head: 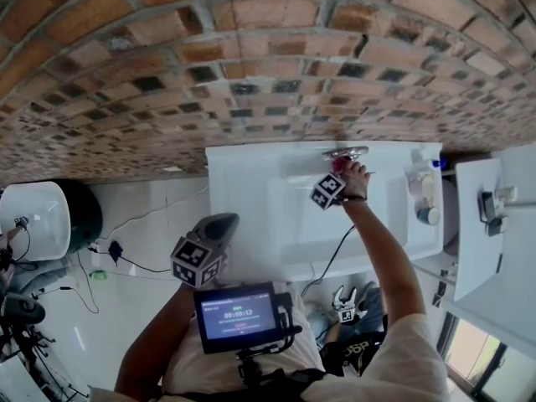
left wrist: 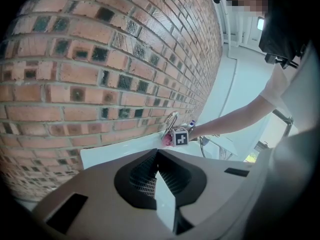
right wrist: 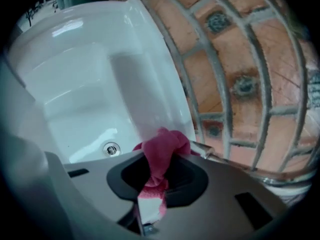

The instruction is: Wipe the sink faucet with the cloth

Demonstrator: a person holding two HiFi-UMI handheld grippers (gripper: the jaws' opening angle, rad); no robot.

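R fingers (right wrist: pixel 149 211) clamp pink cloth (right wrist: pixel 162 151) at faucet (right wrist: pixel 206 151); L fingers (left wrist: pixel 164 200) closed, empty.

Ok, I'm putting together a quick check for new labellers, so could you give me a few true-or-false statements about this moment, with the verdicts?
1. The right gripper is shut on a pink cloth. True.
2. The cloth is lying over the drain. False: the drain is bare, and the cloth is up by the faucet at the back of the sink.
3. The left gripper holds a second cloth. False: its jaws are together with nothing between them, and it is held away from the faucet.
4. The wall behind the sink is brick. True.
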